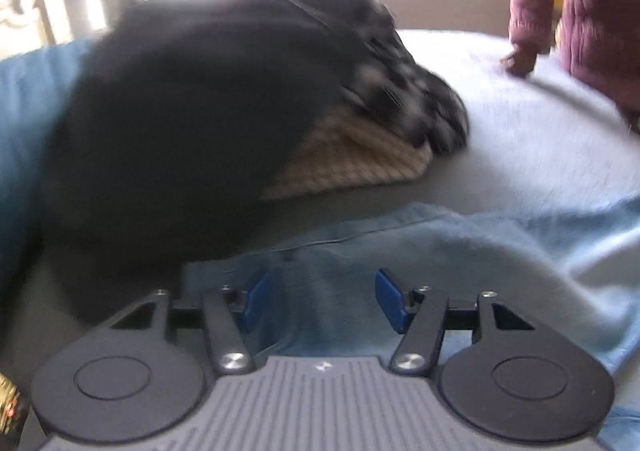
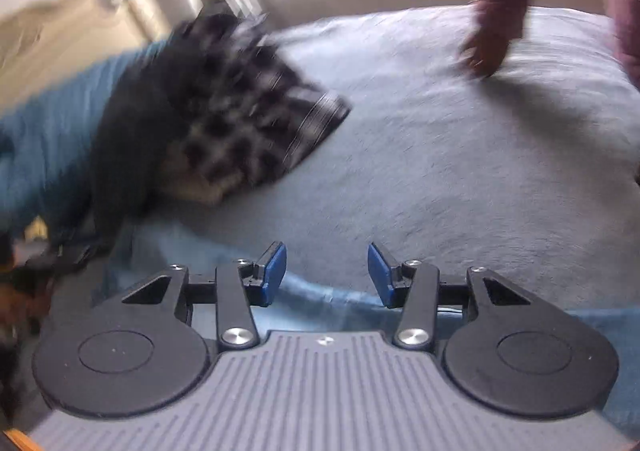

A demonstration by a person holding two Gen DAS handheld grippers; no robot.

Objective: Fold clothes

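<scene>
Two open claws, left claw (image 1: 322, 301) and right claw (image 2: 327, 275), face piled clothes (image 1: 208, 99).

We see a fuzzy, matt grey-blue blanket (image 2: 440, 155), a beige waffle-knit cloth (image 1: 352, 159), and matt black plastic gripper arms with blue pads (image 1: 390, 297).

1. A pale blue garment (image 1: 460, 251) lies spread and rumpled on the bed at the near edge, its seam running across in the left wrist view; it also shows in the right wrist view (image 2: 320, 297).
2. A pile of clothes (image 1: 224, 99) sits further back on the left: a large black piece on top, a black-and-grey checked piece (image 2: 248, 123) draped to the right, a tan waffle-textured piece (image 1: 352, 167) beneath. Blur hides finer detail.
</scene>
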